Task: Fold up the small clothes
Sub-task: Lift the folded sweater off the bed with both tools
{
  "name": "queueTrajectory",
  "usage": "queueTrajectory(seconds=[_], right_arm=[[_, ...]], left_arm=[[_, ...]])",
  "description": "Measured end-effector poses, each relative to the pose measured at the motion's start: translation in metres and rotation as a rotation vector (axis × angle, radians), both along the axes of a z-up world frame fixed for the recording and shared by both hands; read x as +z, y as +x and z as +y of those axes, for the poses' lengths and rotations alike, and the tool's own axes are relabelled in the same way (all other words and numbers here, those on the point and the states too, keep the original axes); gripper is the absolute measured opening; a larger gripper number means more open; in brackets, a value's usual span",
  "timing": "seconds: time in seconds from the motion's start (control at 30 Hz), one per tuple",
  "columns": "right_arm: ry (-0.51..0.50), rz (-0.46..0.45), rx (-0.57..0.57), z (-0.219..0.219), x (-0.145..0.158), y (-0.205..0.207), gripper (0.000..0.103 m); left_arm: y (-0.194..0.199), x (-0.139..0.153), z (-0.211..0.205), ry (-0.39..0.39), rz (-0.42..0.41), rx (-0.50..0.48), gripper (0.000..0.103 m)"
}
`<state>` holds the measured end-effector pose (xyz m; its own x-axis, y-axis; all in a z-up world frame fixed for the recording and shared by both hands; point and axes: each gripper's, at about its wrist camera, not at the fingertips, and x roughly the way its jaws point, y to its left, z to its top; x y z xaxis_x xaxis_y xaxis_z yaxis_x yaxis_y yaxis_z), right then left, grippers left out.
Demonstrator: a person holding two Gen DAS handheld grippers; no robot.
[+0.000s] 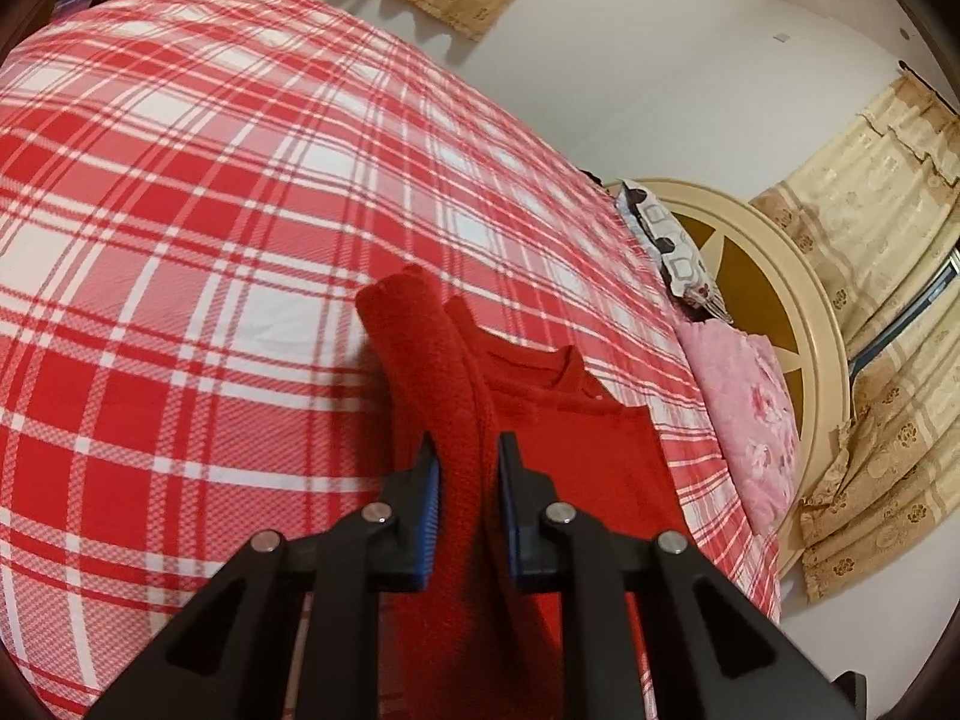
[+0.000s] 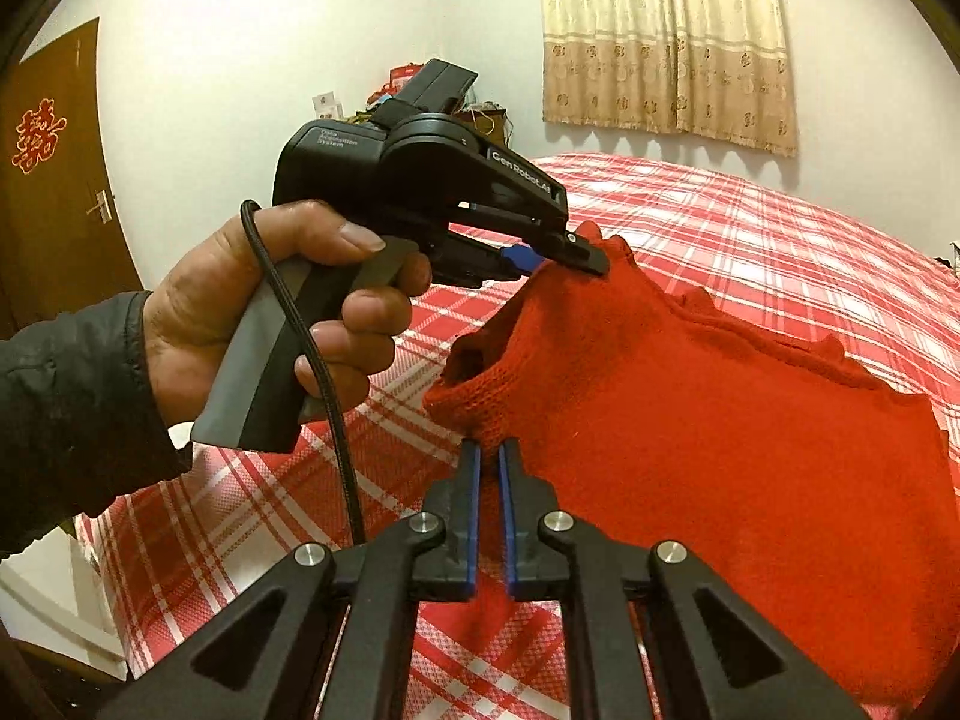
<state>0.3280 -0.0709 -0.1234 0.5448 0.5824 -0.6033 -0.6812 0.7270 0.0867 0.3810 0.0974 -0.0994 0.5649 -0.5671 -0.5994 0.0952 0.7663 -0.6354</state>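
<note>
The red knitted sweater [image 2: 738,420] lies on the bed [image 1: 180,192], spread over the red-and-white checked sheet, with one sleeve [image 1: 420,372] lifted off the cloth. The left tool [image 1: 468,462], held in the person's left hand [image 2: 252,312], is pinched on the knit of that sleeve near the shoulder, and in the right wrist view its tips bite a raised peak of fabric. The right tool [image 2: 487,450] sits at the open cuff [image 2: 462,384] of the same sleeve; its blue pads stand nearly together, apparently nipping the cuff edge, though the fabric between them is barely visible.

The step in hand looks like folding the sleeve across the body. To do it well, both tools should carry the sleeve together at an even height, so the knit stays taut between them and does not twist. The crease belongs along the shoulder seam, with the cuff laid flat inside the body's outline. A loose knit stretches easily, so a gentle pull suits it, and the release should come only once the sleeve rests flat.
</note>
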Motion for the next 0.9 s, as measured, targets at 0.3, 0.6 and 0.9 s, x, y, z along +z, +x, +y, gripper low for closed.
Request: queueTrajectory(seconds=[0.3, 0.6, 0.9], right_arm=[[0.022, -0.024, -0.022, -0.020, 0.008, -0.006, 0.005], [0.045, -0.047, -0.066, -0.054, 0.025, -0.011, 0.004], [0.085, -0.046, -0.131, -0.091, 0.031, -0.015, 0.004]], left_arm=[[0.003, 0.014, -0.024, 0.015, -0.034, -0.039, 0.017], [0.008, 0.025, -0.051, -0.005, -0.052, -0.071, 0.017], [0.015, 0.039, -0.089, -0.005, -0.070, -0.124, 0.017]])
